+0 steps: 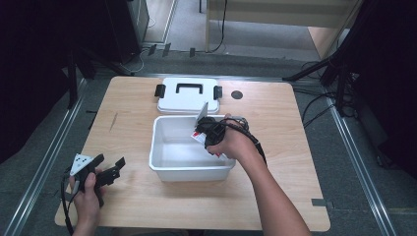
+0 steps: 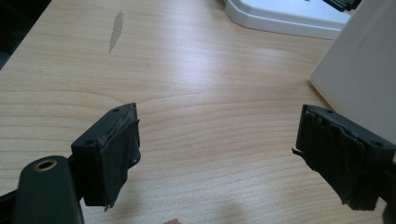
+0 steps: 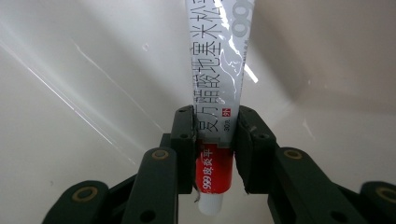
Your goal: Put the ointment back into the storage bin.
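Note:
My right gripper [image 1: 204, 129] is shut on a silver and red ointment tube [image 3: 217, 100], pads pressing near its red end by the white cap. It holds the tube over the inside of the open white plastic box [image 1: 162, 167], near the box's far right corner; the tube's flat silver end [image 1: 202, 112] sticks up above the rim. In the right gripper view the box's white walls lie behind my right gripper [image 3: 215, 144]. My left gripper [image 1: 112, 169] rests low at the table's front left, left of the box, jaws wide apart and nothing between them; my left gripper [image 2: 217, 154] faces bare wood.
The box's white lid [image 1: 188, 96] with black handle and clips lies flat behind the box. A dark round hole [image 1: 237, 95] sits in the wooden table [image 1: 285, 147] at the far right. A grey smear [image 2: 115, 30] marks the wood at far left.

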Motion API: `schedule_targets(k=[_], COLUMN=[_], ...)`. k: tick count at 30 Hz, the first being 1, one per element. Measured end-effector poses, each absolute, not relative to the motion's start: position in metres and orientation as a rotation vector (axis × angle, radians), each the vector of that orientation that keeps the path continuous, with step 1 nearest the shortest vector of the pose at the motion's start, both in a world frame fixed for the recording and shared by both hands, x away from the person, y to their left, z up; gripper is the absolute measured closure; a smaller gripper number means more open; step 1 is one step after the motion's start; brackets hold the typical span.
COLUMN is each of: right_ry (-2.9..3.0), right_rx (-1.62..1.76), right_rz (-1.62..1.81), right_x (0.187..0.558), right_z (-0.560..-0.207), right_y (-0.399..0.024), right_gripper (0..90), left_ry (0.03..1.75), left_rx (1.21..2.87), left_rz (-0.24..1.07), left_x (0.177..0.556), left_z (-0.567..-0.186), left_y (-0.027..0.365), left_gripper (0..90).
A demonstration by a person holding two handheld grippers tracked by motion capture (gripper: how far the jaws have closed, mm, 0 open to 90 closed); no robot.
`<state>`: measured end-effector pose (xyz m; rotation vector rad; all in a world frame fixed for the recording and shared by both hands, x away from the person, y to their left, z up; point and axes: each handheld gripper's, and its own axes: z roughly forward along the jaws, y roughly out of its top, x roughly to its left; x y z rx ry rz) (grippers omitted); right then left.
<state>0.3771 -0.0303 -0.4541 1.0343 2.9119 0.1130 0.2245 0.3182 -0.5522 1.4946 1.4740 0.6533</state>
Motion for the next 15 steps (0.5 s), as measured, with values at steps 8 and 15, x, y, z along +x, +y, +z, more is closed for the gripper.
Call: schedule_targets(k=[8, 15], right_ry=[2.899, 2.906], right_rx=[0.93, 0.899], right_rz=[0.091, 0.129], right_x=[0.3733, 0.3727], right_z=[-0.4611, -0.46], right_y=[-0.0274, -0.0279], right_gripper=[70.9, 64.3], left_ry=[1.475, 1.475], left_rx=[1.495, 1.495], left_rz=[0.652, 0.651], left_x=[0.2245, 0.2246], left_z=[-0.5523, -0.5523], left_y=[0.318, 0.318], left_gripper=[14.4, 14.4])
